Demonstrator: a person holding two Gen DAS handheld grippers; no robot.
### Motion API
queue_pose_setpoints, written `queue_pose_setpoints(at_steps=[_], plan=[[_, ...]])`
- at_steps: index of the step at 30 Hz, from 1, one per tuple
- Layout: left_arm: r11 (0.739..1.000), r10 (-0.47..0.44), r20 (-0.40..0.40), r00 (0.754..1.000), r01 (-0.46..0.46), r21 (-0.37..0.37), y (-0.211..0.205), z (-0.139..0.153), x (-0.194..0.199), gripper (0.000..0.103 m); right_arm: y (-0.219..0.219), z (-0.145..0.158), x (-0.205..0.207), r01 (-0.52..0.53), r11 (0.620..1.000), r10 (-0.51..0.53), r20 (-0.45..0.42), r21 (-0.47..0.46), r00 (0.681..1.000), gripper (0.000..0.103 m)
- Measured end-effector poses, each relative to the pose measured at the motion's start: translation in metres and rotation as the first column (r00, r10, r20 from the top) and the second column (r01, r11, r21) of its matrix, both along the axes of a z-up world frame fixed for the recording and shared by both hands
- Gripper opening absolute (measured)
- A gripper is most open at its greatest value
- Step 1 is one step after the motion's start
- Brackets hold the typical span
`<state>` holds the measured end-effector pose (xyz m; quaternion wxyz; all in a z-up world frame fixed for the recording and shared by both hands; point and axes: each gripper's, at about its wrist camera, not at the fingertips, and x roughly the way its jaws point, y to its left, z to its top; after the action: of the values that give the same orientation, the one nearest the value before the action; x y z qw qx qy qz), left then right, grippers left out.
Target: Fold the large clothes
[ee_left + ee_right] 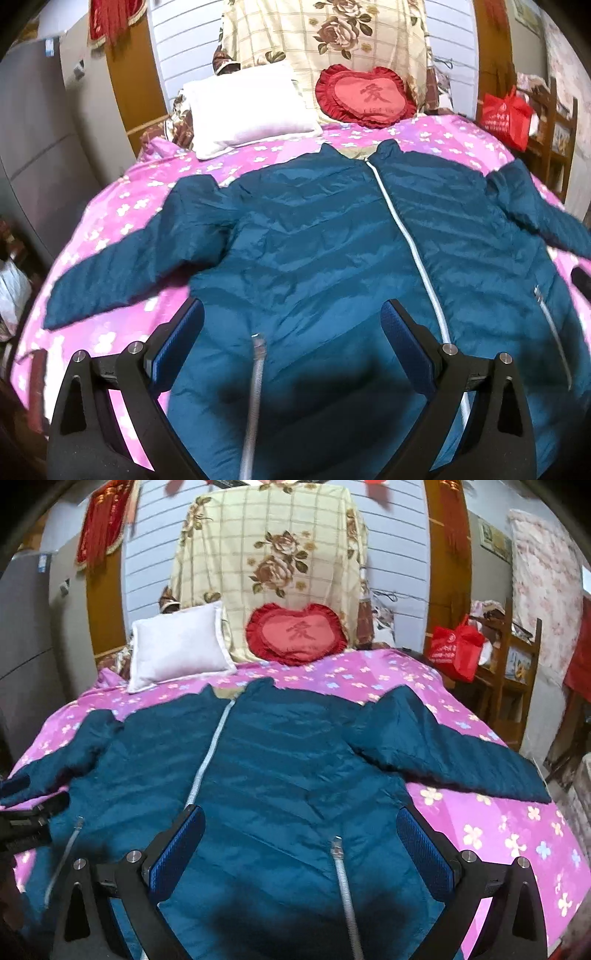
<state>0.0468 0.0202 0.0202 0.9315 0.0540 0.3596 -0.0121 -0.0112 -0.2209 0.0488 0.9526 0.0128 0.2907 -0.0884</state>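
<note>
We are looking, through the left wrist camera, at a bed [110,221] dressed in a pink flowered cover, with a white pillow [247,107] and a red heart cushion [365,96] propped at its head beyond the jacket's collar. The teal jacket [314,236] is lying flat and face up on that cover, zipped closed along its white front zipper [406,236], both sleeves spread outward from the body. Our left gripper [291,328] is hovering over the jacket's lower half with its blue pads spread wide and nothing between them, a pocket zipper [255,369] showing in the gap. Turning to the right wrist camera, we are seeing the same bed [498,830] and the jacket [295,760] from the other side of the front zipper [210,746]; the far sleeve [443,749] is stretching away from the body toward the bed's edge. Our right gripper [299,834] is likewise standing wide and empty above the hem side, over the second pocket zipper [343,878]. We are judging the jacket to be light, puffy and soft, with a shiny shell that will probably be slipping under the pads and springing back once folded. We are thinking the surest holds are the stitched edges, a cuff, the hem or a shoulder seam, rather than the slick padded panels.
</note>
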Motion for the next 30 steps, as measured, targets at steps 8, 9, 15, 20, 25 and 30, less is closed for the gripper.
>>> queue_pose_setpoints(at_steps=[8, 9, 15, 20, 25, 30], plan=[[0.997, 0.044, -0.035, 0.998, -0.046, -0.064, 0.001, -0.038, 0.018, 0.097, -0.027, -0.027, 0.014, 0.051, 0.998, -0.049, -0.079, 0.024, 0.996, 0.103], [0.997, 0.043, -0.04, 0.998, -0.046, -0.06, 0.003, -0.043, 0.018, 0.097, -0.027, -0.025, 0.012, 0.052, 0.998, -0.051, -0.071, 0.017, 0.996, 0.103], [0.997, 0.055, -0.019, 0.998, -0.056, -0.047, 0.01, -0.04, 0.017, 0.097, -0.027, -0.022, 0.01, 0.053, 0.998, -0.051, -0.052, 0.046, 0.997, 0.103], [0.998, 0.031, -0.022, 0.999, -0.032, -0.061, 0.008, -0.042, 0.015, 0.097, -0.02, -0.025, 0.014, 0.055, 0.997, -0.052, -0.05, 0.051, 0.997, 0.103], [0.995, 0.023, -0.013, 1.0, -0.024, -0.093, 0.008, -0.038, 0.012, 0.097, -0.009, -0.028, 0.015, 0.044, 0.999, -0.045, -0.051, -0.009, 0.998, 0.103], [0.991, 0.038, -0.024, 0.999, -0.041, -0.127, 0.015, -0.038, 0.013, 0.097, -0.011, -0.03, 0.018, 0.048, 0.999, -0.047, -0.072, 0.003, 0.996, 0.103]])
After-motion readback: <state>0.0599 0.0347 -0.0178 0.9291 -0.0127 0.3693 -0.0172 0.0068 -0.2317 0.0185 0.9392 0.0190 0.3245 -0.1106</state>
